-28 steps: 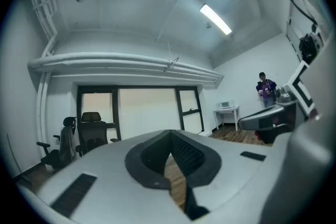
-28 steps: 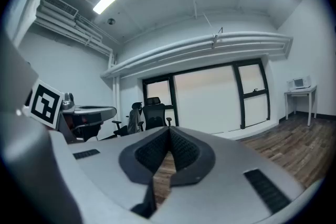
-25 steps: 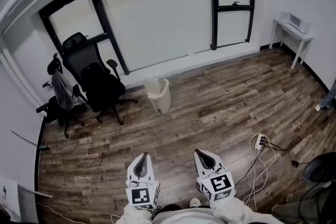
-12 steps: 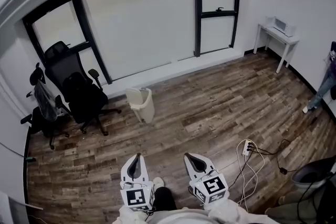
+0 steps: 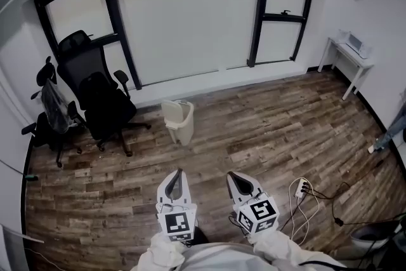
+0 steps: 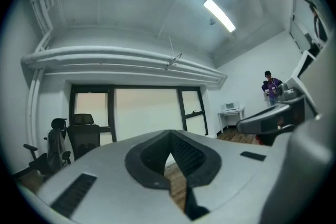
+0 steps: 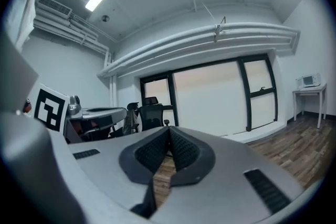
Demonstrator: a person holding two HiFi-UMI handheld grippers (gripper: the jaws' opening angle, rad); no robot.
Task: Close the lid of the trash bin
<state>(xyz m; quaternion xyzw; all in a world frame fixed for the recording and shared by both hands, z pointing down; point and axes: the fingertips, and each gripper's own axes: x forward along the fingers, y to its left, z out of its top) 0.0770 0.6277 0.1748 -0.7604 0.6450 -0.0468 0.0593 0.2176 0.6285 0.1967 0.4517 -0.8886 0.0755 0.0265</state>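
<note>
The person stands on the wood-plank floor (image 5: 266, 130) with both tools low and close to the body, side by side, pointing out into the room. The left gripper (image 5: 177, 174) has its jaws pressed together at the tips with nothing caught between them. Only a sliver of floor shows through the gap further back. The right gripper (image 5: 234, 176) is the same, tips clenched on nothing. The trash bin (image 5: 179, 122), a pale cream one, stands on the floor well ahead of both grippers, a little left of the middle. It is near the foot of the big dark-framed window (image 5: 190, 16) and just to the right of a black office chair (image 5: 101, 95) (whether the bin's top is open or covered is too small to tell from here). A second chair (image 5: 54, 111) with something draped over it sits further left by the wall. Neither gripper touches the bin, and bare planks lie between them and it. Off to the right, a white table (image 5: 350, 54) stands against the wall with a small white appliance (image 5: 355, 43) on it. Nearer the person's right side a white power strip (image 5: 302, 187) lies on the planks with cables (image 5: 330, 212) trailing from it. At the right edge someone else's leg (image 5: 388, 135) shows. The left gripper view catches a person (image 6: 270, 85) in a purple top standing far off on that side.
</note>
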